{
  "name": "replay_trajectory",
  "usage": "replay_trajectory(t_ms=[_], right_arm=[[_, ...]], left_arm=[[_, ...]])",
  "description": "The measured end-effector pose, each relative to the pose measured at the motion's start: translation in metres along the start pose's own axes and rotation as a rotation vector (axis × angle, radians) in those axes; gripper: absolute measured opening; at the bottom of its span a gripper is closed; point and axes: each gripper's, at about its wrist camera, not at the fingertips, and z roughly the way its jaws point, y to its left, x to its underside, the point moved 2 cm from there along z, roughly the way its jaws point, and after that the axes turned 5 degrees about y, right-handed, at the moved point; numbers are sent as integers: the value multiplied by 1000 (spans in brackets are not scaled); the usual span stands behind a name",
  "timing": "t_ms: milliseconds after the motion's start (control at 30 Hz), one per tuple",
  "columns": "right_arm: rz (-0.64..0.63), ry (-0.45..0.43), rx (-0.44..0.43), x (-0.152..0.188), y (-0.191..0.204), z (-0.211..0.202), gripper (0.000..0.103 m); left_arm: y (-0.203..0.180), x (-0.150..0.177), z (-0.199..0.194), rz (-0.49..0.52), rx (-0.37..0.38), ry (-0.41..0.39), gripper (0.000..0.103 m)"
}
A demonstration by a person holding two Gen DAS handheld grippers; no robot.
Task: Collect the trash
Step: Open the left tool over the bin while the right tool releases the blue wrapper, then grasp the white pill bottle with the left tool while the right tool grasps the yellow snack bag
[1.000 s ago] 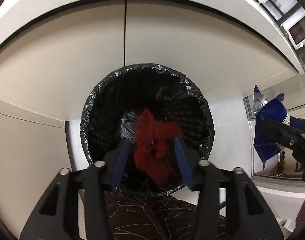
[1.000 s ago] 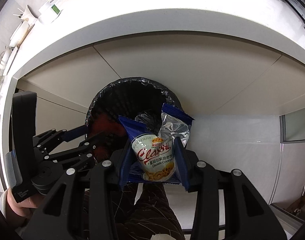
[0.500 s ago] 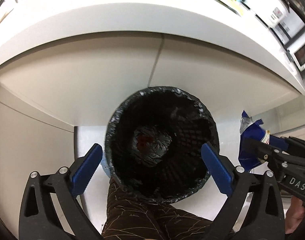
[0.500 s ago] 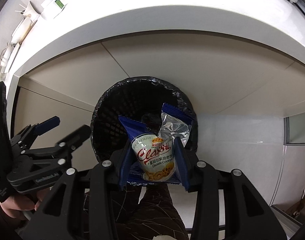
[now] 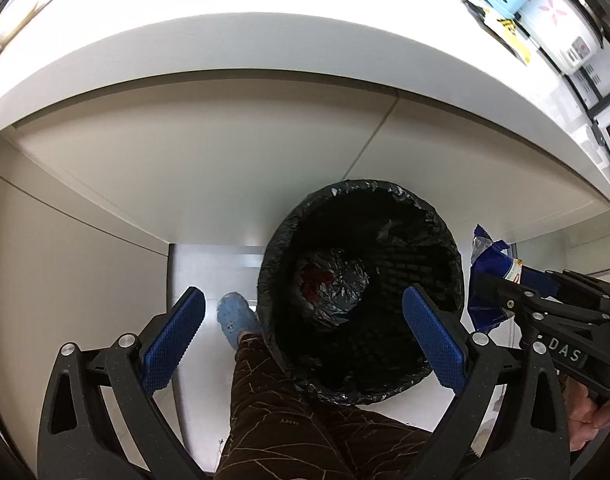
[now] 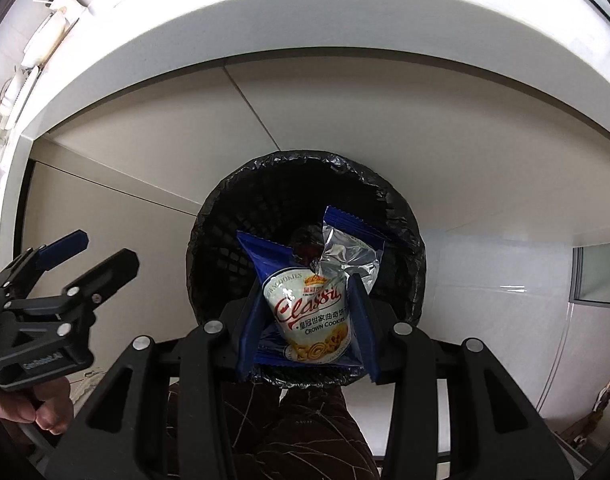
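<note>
1. Right wrist view: the right gripper (image 6: pixel 307 316) is pinching a torn-open cookie packet (image 6: pixel 311 304) between its blue pads (image 6: pixel 361 320). The packet is sitting at lower centre of the frame, printed face toward the camera, with its ripped blue top and silver inner foil standing up above the fingertips.
2. Directly behind the packet, the black-lined trash bin (image 6: pixel 209 248) is filling the centre of the frame. The packet is overlapping the bin's mouth, so it appears to be hanging over the opening, not yet inside.
3. Left wrist view: the left gripper (image 5: pixel 301 324) is standing with its fingers spread fully wide and nothing between the pads (image 5: pixel 175 336). Its jaws have just been opening.
4. In that view the bin is lying between and beyond the spread fingers, offset to the right of centre. A red piece of trash (image 5: pixel 317 284) is lying at the bottom of the liner, well clear of both pads.
5. The same cookie packet is showing at the right edge of the left view, just beside the bin's rim, with the right gripper's black frame around it.
6. Outward: a light blue shoe (image 5: pixel 237 318) and a dark brown patterned trouser leg (image 5: pixel 281 412) are standing beside the bin at lower centre. A white countertop (image 5: pixel 265 52) is arching across the upper part of both views.
</note>
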Motion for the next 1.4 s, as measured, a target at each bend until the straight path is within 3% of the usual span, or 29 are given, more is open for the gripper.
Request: replay_trajectory(t_ms=[267, 367, 533, 600, 667, 900, 1400], right_arm=[[-14, 21, 2, -9, 8, 7, 39], [-22, 24, 2, -12, 10, 10, 43], [-30, 19, -6, -14, 11, 13, 55], [-33, 10, -3, -15, 11, 14, 67], [-35, 1, -4, -16, 12, 15, 73], [-5, -71, 18, -19, 3, -14, 93], [71, -231, 55, -56, -12, -106, 95]], left_arm=[[6, -4, 3, -5, -6, 10, 97], [8, -6, 4, -10, -7, 15, 97], [7, -7, 7, -8, -11, 18, 97], [7, -7, 6, -8, -12, 17, 97], [7, -8, 5, -8, -14, 18, 97], [8, -15, -13, -8, -18, -7, 97], [24, -71, -89, -69, -31, -135, 97]])
